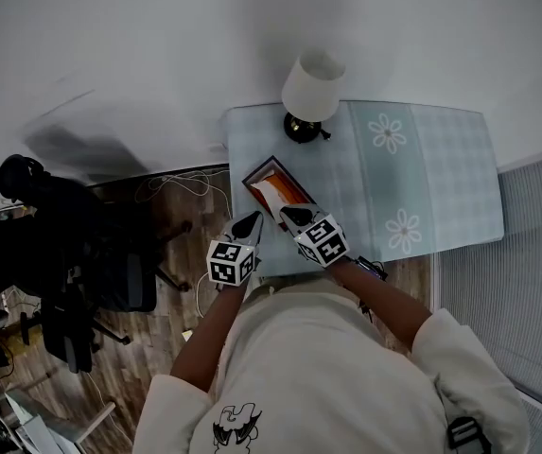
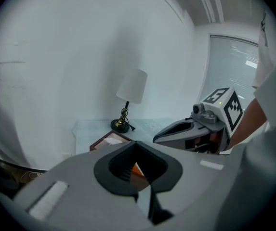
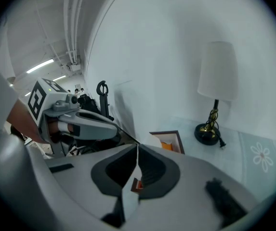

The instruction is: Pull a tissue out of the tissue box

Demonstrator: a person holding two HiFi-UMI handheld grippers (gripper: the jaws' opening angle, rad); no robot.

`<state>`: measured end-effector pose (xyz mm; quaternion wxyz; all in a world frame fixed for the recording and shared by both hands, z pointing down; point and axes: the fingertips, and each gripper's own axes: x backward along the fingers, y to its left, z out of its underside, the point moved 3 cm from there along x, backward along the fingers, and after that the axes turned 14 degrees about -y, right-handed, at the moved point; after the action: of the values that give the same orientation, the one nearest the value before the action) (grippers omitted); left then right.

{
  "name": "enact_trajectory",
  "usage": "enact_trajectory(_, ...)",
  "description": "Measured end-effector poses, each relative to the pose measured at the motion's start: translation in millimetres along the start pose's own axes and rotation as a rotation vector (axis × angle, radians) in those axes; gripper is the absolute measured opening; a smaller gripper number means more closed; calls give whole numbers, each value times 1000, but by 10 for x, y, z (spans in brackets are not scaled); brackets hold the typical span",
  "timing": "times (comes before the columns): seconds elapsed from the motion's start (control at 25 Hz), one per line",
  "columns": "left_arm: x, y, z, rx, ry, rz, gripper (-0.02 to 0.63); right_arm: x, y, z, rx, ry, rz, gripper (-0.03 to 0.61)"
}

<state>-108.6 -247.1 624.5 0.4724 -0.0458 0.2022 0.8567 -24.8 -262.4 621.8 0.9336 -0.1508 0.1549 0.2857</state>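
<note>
The tissue box [image 1: 275,189] is brown and orange and lies on the near left part of a table with a pale blue flowered cloth [image 1: 422,173]. White tissue shows in its opening. It also appears in the left gripper view as the tissue box [image 2: 110,139] and in the right gripper view as the tissue box [image 3: 169,141]. My left gripper [image 1: 252,218] hovers at the box's near end with its jaw tips together and nothing between them. My right gripper [image 1: 288,214] hangs beside it over the box's near right edge, shut and empty. Each gripper sees the other: right gripper [image 2: 157,137], left gripper [image 3: 119,130].
A white-shaded lamp [image 1: 311,91] on a dark base stands at the table's far edge, behind the box. A black office chair [image 1: 81,253] and cables on the wooden floor [image 1: 181,192] are to the left. Window blinds [image 1: 526,253] run along the right.
</note>
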Motion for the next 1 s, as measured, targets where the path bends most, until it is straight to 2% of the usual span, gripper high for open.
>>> enact_trajectory(0.36, -208, 290, 343, 46, 76, -60, 6, -293, -191, 227, 16, 91, 24, 12)
enact_trajectory(0.52, -210, 264, 363, 54, 74, -56, 6, -314, -176, 228, 0, 102, 5, 54)
enact_trajectory(0.64, -200, 250, 377, 61, 76, -58, 6, -343, -130, 272, 0, 126, -13, 126)
enact_trajectory(0.76, -191, 266, 379, 77, 78, -76, 6, -399, -127, 353, 27, 175, -5, 171)
enact_trajectory(1.0, -160, 302, 353, 92, 69, -85, 6, -616, -136, 439, 98, 251, -26, 178)
